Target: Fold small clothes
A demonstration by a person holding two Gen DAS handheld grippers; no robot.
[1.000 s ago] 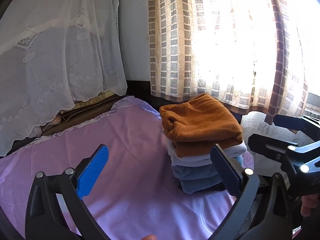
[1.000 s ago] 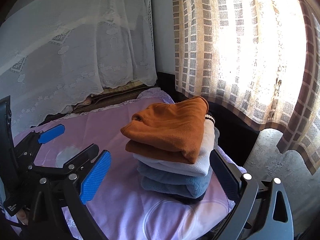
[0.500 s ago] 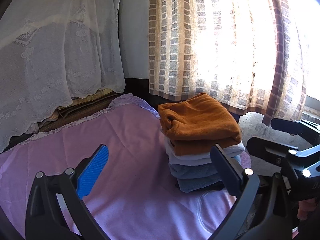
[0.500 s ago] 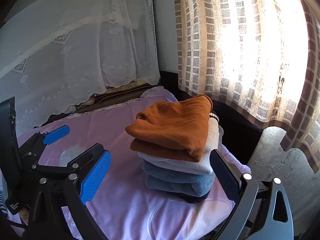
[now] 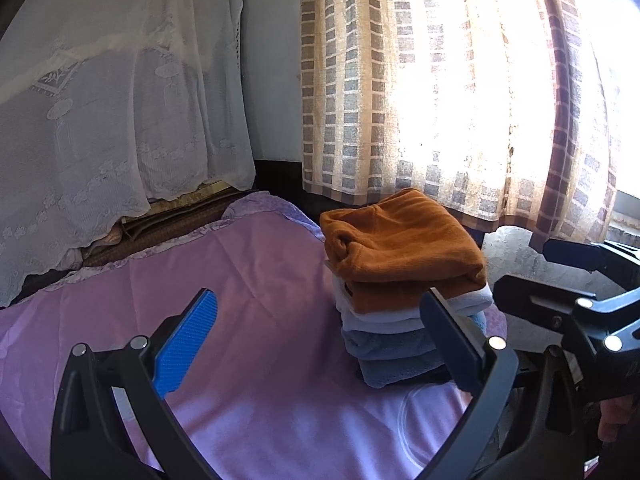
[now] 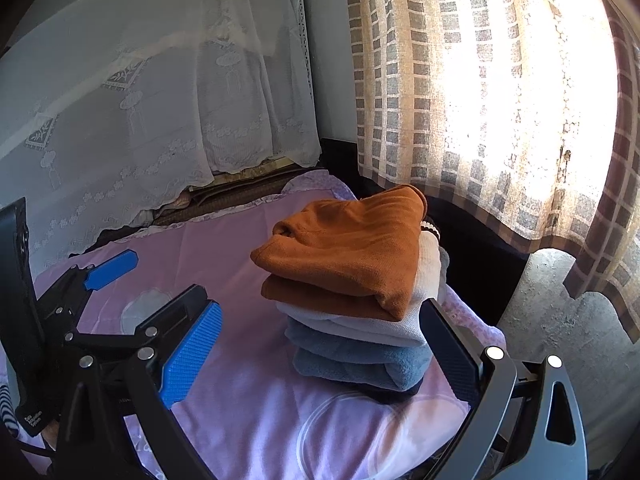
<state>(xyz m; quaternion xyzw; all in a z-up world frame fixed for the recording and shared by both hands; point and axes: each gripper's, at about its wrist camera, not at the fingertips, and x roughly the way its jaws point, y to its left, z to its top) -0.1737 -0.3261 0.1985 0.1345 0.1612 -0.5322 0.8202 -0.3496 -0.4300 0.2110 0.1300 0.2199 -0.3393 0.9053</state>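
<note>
- My left gripper [image 5: 316,340] hung with its jaws wide apart, holding nothing; my right gripper [image 6: 320,344] was the same – spread and empty, just short of the stack.
- The stack [image 6: 360,292] sat on the pink sheet [image 5: 240,280] near the bed's corner by the curtain [image 5: 440,100]: an orange top [image 5: 400,248] uppermost, a white piece under it, blue ones at the bottom.
- I judged it all soft and light – fleecy knit that sags and slides, not slippery but prone to toppling.
- Best hold, I thought: pinch a folded edge, or squeeze the whole pile from both sides low down.
</note>
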